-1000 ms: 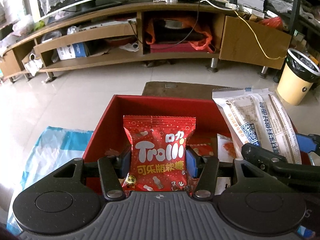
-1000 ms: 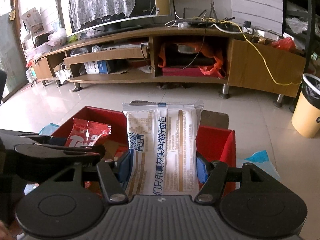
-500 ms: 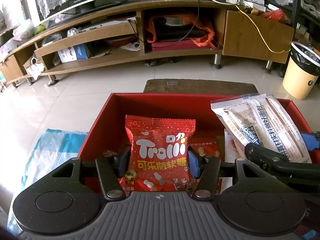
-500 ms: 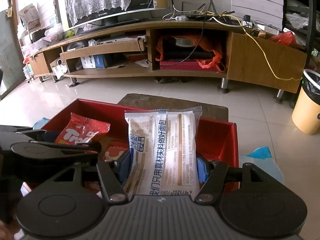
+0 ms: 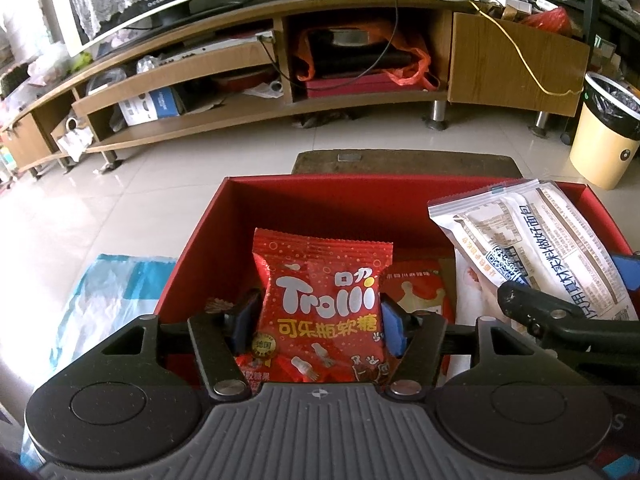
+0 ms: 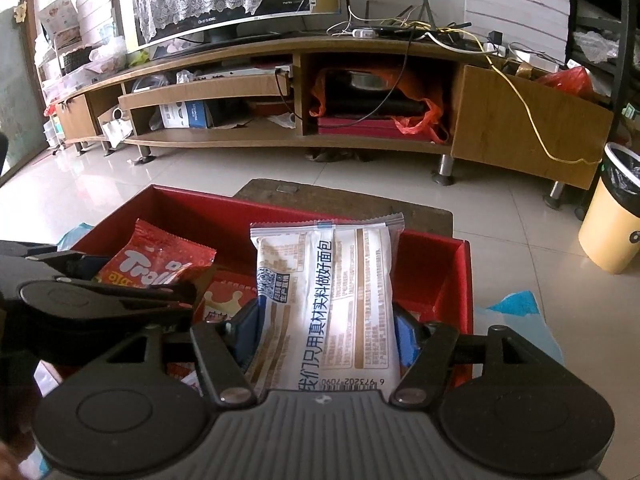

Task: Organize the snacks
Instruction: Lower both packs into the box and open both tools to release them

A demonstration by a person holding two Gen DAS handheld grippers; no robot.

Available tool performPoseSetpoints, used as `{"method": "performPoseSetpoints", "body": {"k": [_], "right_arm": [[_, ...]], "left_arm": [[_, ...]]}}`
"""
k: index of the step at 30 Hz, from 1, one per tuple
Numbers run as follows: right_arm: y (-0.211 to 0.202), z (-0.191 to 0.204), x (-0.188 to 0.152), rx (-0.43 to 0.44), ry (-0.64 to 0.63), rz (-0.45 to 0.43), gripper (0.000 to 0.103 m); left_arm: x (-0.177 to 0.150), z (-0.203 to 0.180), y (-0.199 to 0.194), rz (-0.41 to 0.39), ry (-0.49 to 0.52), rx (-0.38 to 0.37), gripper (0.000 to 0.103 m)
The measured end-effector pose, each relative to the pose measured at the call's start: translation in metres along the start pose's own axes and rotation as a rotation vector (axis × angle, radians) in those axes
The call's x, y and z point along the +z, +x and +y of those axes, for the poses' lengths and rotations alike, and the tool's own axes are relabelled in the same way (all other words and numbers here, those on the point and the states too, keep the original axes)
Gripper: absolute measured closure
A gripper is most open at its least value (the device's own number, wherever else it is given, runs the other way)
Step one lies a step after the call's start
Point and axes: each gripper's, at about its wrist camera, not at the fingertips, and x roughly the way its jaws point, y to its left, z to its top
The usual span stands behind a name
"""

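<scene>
A red Trolli gummy bag (image 5: pixel 320 304) stands upright between the pads of my left gripper (image 5: pixel 320 320), low inside the red box (image 5: pixel 360 178). The jaws are opening, and the pads still touch the bag's sides. My right gripper (image 6: pixel 326 332) is shut on a white bread packet (image 6: pixel 332 280) over the box's right half (image 6: pixel 466 272); its jaws are easing open slightly. The white packet (image 5: pixel 532 248) also shows at the right of the left wrist view. The Trolli bag (image 6: pixel 156 264) shows at the left of the right wrist view. The two grippers are side by side.
Other red snack packets (image 5: pixel 420 284) lie on the box floor. The box sits on a brown stool (image 5: pixel 400 160) over a tiled floor. A blue-and-white plastic bag (image 5: pixel 104 292) lies to the left of the box. A wooden TV cabinet (image 5: pixel 280 92) stands behind, a yellow bin (image 5: pixel 604 132) at right.
Both grippers have tipped and sunk toward the box, so both packets sit lower in it. The left jaws have spread wider around the Trolli bag.
</scene>
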Motion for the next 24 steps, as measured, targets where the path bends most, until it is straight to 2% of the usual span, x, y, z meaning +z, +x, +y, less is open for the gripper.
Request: {"method": "performPoseSetpoints", "body": {"k": [7, 19, 24], "right_arm": [[-0.004, -0.003, -0.002, 0.004, -0.002, 0.008, 0.04], [-0.014, 0.001, -0.007, 0.0, -0.025, 0.024, 0.039], [-0.015, 0.001, -0.005, -0.026, -0.039, 0.019, 0.034]], "left_arm": [[-0.002, 0.0, -0.003, 0.002, 0.005, -0.003, 0.029], [-0.008, -0.003, -0.014, -0.003, 0.042, 0.01, 0.028], [-0.004, -0.004, -0.011, 0.01, 0.042, 0.012, 0.026]]}}
